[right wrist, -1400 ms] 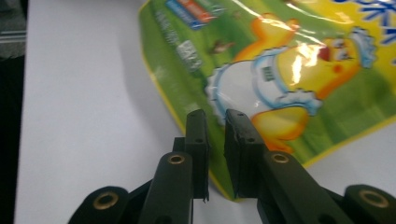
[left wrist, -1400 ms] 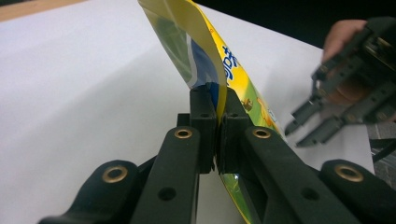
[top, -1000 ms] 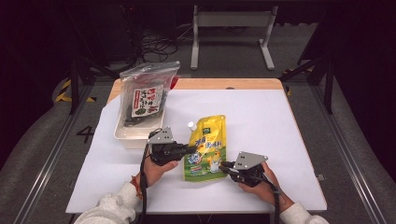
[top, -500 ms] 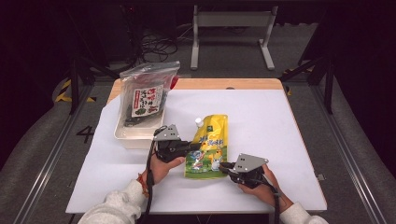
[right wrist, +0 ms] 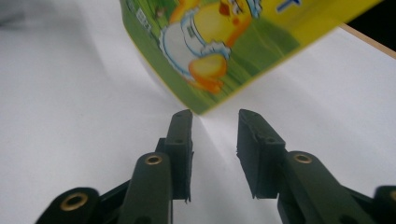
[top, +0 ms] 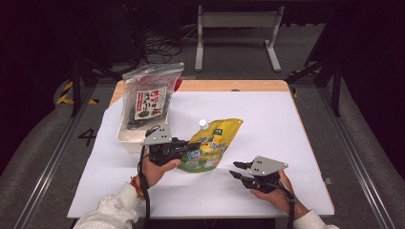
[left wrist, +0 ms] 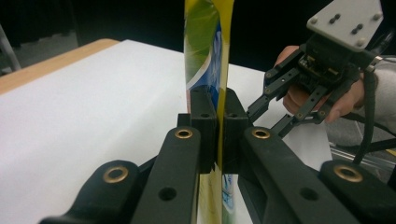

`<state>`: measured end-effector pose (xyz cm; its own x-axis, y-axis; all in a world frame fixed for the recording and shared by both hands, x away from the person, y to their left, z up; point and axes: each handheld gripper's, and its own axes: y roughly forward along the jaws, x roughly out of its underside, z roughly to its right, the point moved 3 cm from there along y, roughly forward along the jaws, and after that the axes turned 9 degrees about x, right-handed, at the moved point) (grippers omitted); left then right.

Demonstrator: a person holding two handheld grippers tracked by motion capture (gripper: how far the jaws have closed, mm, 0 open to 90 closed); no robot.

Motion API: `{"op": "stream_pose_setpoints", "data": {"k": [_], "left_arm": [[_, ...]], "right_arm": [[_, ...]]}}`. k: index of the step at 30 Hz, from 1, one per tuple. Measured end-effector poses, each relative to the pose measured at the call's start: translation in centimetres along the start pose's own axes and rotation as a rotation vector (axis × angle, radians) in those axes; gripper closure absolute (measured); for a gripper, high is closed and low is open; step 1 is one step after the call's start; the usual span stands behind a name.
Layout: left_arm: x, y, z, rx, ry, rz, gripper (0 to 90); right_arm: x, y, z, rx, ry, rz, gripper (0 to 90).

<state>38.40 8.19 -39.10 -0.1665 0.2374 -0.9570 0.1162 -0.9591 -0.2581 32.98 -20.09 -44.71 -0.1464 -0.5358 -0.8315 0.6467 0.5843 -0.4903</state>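
A yellow-green spouted pouch [top: 212,143] with a white cap [top: 202,123] is tilted up off the white table, its lower end by my left hand. My left gripper [top: 190,148] is shut on the pouch's left edge; in the left gripper view the pads [left wrist: 204,126] clamp the thin pouch [left wrist: 205,51] edge-on. My right gripper [top: 237,170] sits low at the front right, a little right of the pouch. Its jaws have just been opening and nothing is between them. In the right gripper view [right wrist: 213,119] the pouch's corner [right wrist: 219,51] hangs just ahead of the tips.
A white tub [top: 125,138] at the left holds a clear bag of dark seaweed [top: 148,102] standing upright. The white table cover [top: 286,129] stretches to the right and back, ending at a wooden edge [top: 229,86]. A metal stand [top: 236,21] is beyond the table.
The right gripper's jaws have spread and let go of the pouch's lower corner. The left gripper has risen with the pouch, tilting it up and drawing it slightly left.
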Motion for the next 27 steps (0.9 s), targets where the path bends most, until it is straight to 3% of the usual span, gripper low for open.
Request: {"op": "stream_pose_setpoints", "data": {"k": [12, 27], "left_arm": [[-0.9, -2.3, -0.2, -0.015, 0.039, 0.024, 87.6], [-2.3, -7.9, -1.4, -0.113, 0.081, 0.094, 87.5]], "right_arm": [[0.2, -0.5, 0.2, 0.022, 0.012, -0.004, 58.8], [0.5, -0.4, 0.3, 0.044, 0.021, -0.020, 52.6]]}}
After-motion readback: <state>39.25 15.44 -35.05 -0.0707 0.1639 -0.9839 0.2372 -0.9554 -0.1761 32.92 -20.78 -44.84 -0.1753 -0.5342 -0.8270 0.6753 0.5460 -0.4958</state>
